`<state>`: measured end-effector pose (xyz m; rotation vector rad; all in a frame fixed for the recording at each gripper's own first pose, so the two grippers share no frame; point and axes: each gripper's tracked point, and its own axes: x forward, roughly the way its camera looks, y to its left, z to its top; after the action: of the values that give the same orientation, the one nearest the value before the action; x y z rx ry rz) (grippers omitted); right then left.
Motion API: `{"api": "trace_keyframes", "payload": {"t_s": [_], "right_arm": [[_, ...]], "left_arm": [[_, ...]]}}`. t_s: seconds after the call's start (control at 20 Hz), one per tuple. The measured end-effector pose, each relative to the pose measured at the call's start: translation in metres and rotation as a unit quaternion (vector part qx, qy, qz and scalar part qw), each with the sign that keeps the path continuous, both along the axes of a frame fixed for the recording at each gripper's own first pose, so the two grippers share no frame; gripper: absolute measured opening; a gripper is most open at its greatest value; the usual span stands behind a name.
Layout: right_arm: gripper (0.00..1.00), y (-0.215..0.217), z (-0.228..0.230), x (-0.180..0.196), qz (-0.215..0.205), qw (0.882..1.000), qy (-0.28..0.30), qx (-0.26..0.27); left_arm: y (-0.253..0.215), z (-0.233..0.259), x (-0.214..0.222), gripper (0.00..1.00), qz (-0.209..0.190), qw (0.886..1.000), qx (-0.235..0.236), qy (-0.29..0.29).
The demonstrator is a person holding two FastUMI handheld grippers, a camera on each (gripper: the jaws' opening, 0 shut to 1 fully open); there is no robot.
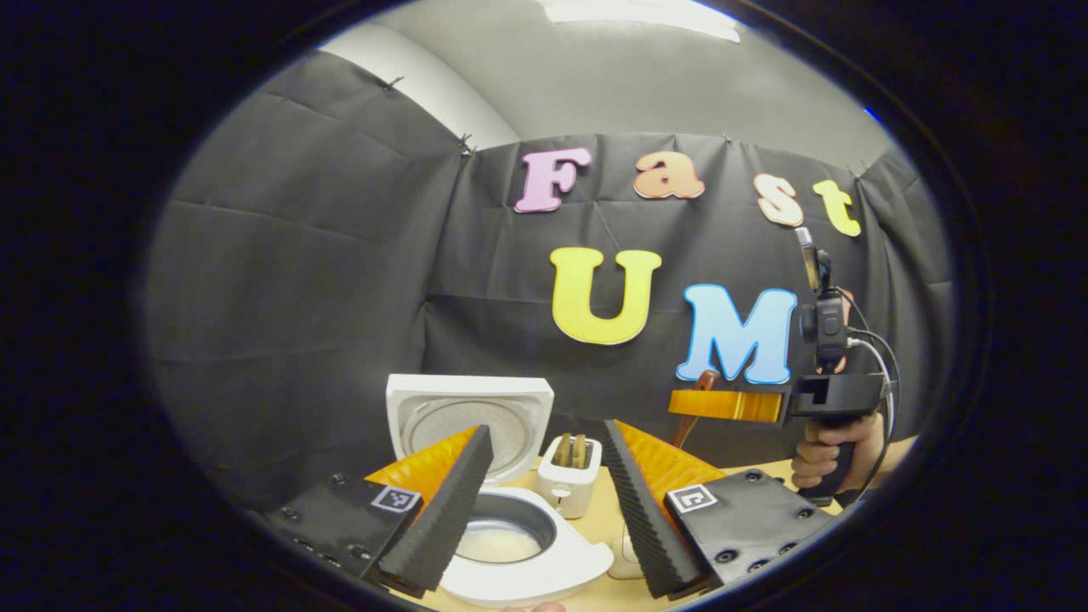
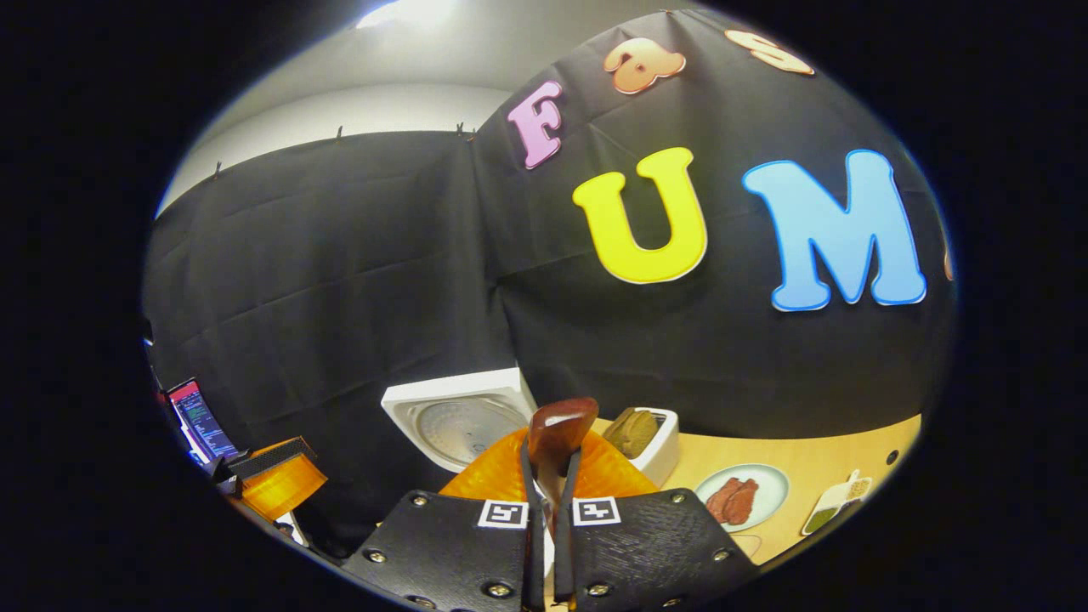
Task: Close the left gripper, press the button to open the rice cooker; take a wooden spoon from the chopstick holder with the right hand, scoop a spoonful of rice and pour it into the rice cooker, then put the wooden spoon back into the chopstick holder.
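right tongs [image 2: 548, 476] clamping wooden spoon [image 2: 557, 433], rice cooker [image 1: 510, 544] lid up

Left gripper [image 1: 544, 501] low over the wooden table [image 1: 595, 531], fingers spread wide apart. Between them, rice cooker [image 1: 510, 544] with lid [image 1: 467, 421] standing upright, inner pot exposed. Just behind it, white chopstick holder [image 1: 569, 476] with utensils inside. Farther right, right gripper [image 1: 722, 405] held up by a hand [image 1: 829, 455], fingers pinched on a wooden spoon [image 1: 693, 408].
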<state>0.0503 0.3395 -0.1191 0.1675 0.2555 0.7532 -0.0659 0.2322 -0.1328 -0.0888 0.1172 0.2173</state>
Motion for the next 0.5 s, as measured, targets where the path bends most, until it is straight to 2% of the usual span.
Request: {"api": "trace_keyframes", "payload": {"t_s": [0.5], "right_arm": [[0.05, -0.103, 0.007, 0.016, -0.106, 0.994, 0.013, 0.019]], "left_arm": [[-0.055, 0.001, 0.045, 0.90, -0.074, 0.997, 0.000, -0.004]]}}
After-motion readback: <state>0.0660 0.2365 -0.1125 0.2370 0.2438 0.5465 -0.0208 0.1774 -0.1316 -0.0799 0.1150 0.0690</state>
